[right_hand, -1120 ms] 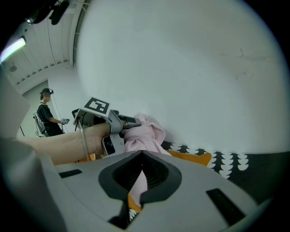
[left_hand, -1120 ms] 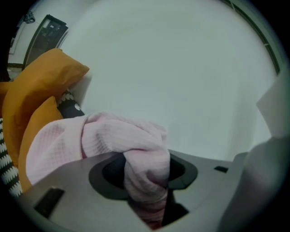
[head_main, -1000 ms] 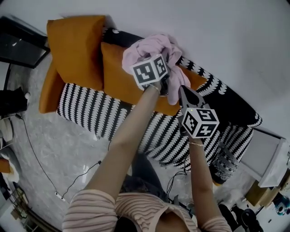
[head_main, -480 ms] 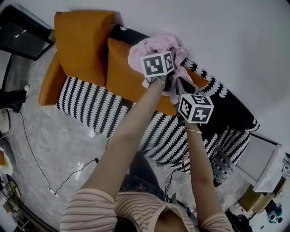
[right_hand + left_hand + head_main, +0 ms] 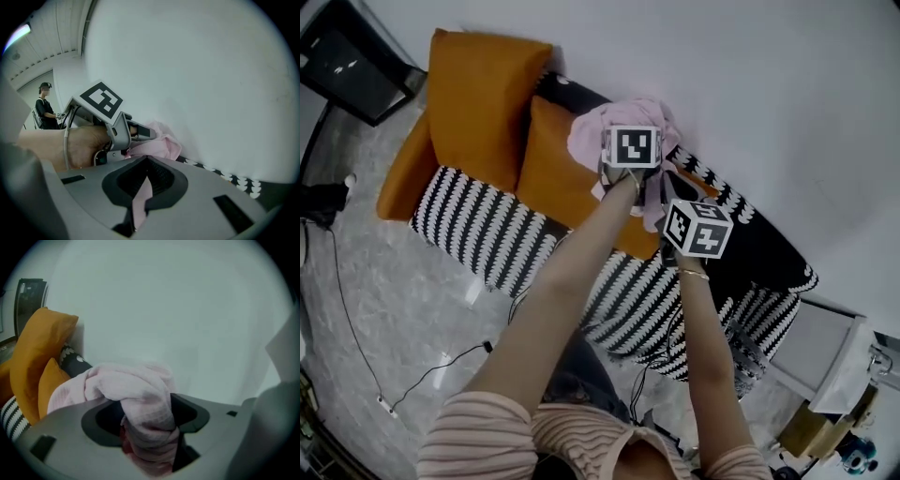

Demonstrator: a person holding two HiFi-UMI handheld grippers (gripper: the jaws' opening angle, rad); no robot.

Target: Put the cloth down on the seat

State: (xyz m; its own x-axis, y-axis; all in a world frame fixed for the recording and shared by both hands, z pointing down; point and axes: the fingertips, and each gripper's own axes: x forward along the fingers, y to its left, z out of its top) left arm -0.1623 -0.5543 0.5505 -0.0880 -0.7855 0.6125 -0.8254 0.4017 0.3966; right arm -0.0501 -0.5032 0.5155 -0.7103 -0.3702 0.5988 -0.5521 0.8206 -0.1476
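From the head view, your left gripper [image 5: 634, 150] sits at eleven o'clock of your right gripper [image 5: 667, 187], and both are over the sofa's back. One crumpled pink cloth [image 5: 614, 127] bunches around the left one, up off the seat [image 5: 619, 281]. The seat's black-and-white wavy stripes lie at six o'clock of the cloth. Two smooth orange cushions [image 5: 483, 103] lean at nine o'clock.

In the left gripper view, the cloth shows a fine waffle weave and is twisted into one thick roll between your jaws. They have just been opening and stand wide, with a dark gap either side of the roll.

In the right gripper view, your jaws are pressed together on one thin, flat strip of the cloth. The left gripper's marker cube is at ten o'clock.
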